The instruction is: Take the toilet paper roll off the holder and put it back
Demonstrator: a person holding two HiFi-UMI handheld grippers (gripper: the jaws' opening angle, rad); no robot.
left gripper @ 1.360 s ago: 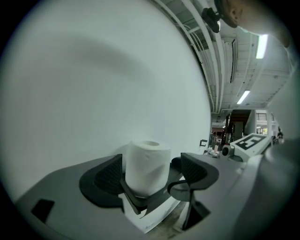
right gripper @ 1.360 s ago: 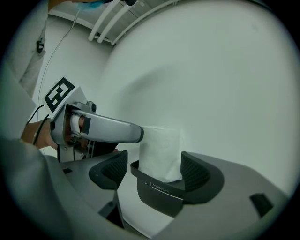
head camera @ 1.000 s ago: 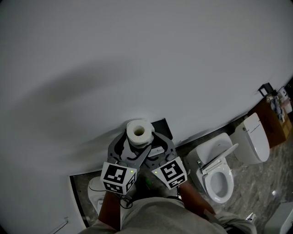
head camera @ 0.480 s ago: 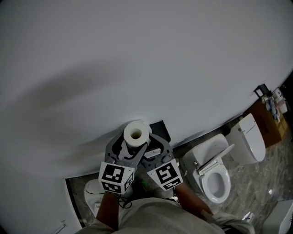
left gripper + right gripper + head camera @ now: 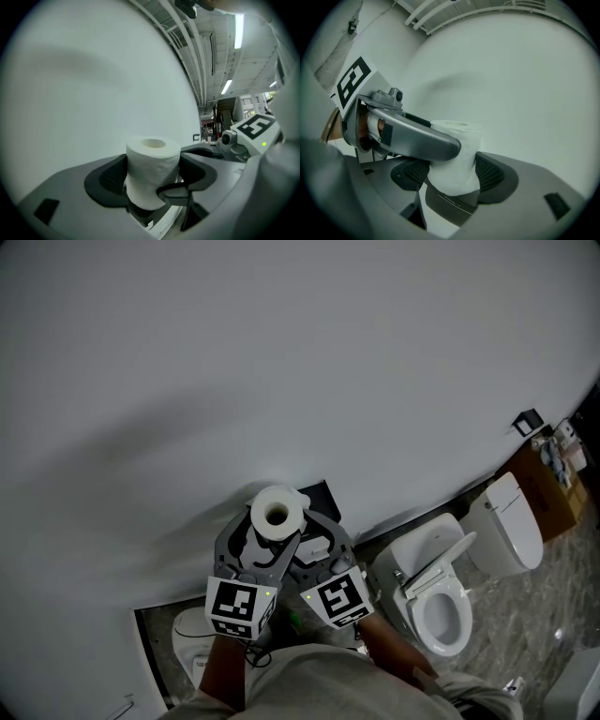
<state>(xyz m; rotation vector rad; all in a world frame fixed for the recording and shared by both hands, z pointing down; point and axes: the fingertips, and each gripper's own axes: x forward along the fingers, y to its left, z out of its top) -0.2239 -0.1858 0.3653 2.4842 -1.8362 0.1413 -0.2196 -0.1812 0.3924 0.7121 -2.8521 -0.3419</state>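
Both grippers are on the toilet paper roll at once. The left gripper has its dark pads pressed on the roll's two sides, with the roll upright between them, core hole up. The right gripper is clamped on it too, and the paper looks pinched in at the waist between its pads. Both sets of jaws have just been closing with the roll between them, so what was a loose bracket is now a real two-gripper grip. One jaw of each gripper crosses in front of the roll in the other gripper's view, so the two pairs interlock around it. In the head view the roll sits just ahead of both grippers' tips, close to the white wall and beside a black panel. It has kept about the same spot next to that panel as a second ago, so no clear lift shows. The holder is hidden under the roll and jaws, so it cannot be told whether the roll is off it. Judged stage: grasp secured, removal starting. The likely risk is squashing the soft roll.
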